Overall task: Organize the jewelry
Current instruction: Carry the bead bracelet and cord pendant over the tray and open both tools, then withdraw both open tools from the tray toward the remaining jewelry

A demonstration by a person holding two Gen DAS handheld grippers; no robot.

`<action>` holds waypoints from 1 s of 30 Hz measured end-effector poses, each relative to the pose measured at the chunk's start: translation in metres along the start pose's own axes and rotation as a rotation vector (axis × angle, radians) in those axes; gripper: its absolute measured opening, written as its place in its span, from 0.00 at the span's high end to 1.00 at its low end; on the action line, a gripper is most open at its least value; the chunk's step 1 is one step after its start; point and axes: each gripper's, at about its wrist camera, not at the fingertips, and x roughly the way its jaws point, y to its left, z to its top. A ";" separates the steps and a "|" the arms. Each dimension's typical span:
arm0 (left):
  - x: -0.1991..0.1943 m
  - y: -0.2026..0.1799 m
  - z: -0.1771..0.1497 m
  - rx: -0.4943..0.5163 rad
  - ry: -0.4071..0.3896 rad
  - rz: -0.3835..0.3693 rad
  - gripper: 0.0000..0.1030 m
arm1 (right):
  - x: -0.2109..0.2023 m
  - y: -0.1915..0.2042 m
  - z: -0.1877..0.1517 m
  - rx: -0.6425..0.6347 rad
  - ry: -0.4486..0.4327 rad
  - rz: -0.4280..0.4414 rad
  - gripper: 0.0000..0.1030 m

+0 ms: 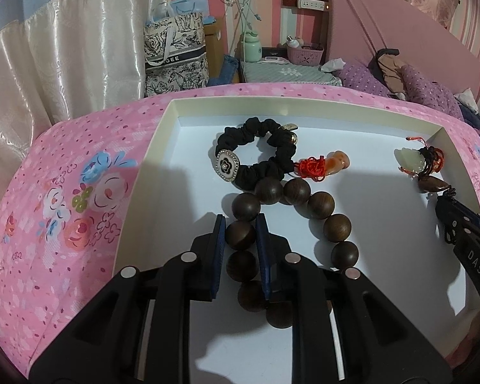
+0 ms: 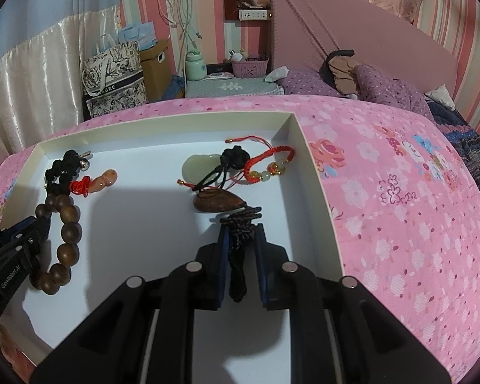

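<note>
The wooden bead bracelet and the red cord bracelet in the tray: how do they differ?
The wooden bead bracelet has large dark brown beads all around; the red cord bracelet is thin braid with a few small beads. The first lies at the tray's left side, the second by its right wall. Both lie flat inside.

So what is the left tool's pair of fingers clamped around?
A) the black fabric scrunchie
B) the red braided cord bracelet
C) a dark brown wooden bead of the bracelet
C: the left gripper has its fingers pressed either side of one bead of the dark brown wooden bead bracelet in the white box.
</note>
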 end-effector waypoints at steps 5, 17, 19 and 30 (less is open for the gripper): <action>-0.001 0.002 0.000 -0.005 -0.005 -0.008 0.83 | -0.001 -0.002 0.000 0.002 0.001 0.006 0.82; -0.011 -0.003 0.003 -0.006 -0.051 -0.010 0.62 | -0.004 -0.006 0.000 0.010 -0.008 -0.022 0.65; -0.017 -0.004 0.002 -0.006 -0.073 -0.003 0.49 | -0.008 -0.006 0.001 0.009 -0.023 -0.029 0.63; -0.054 0.007 0.005 -0.056 -0.174 -0.042 0.03 | -0.041 -0.008 0.008 0.018 -0.193 -0.096 0.03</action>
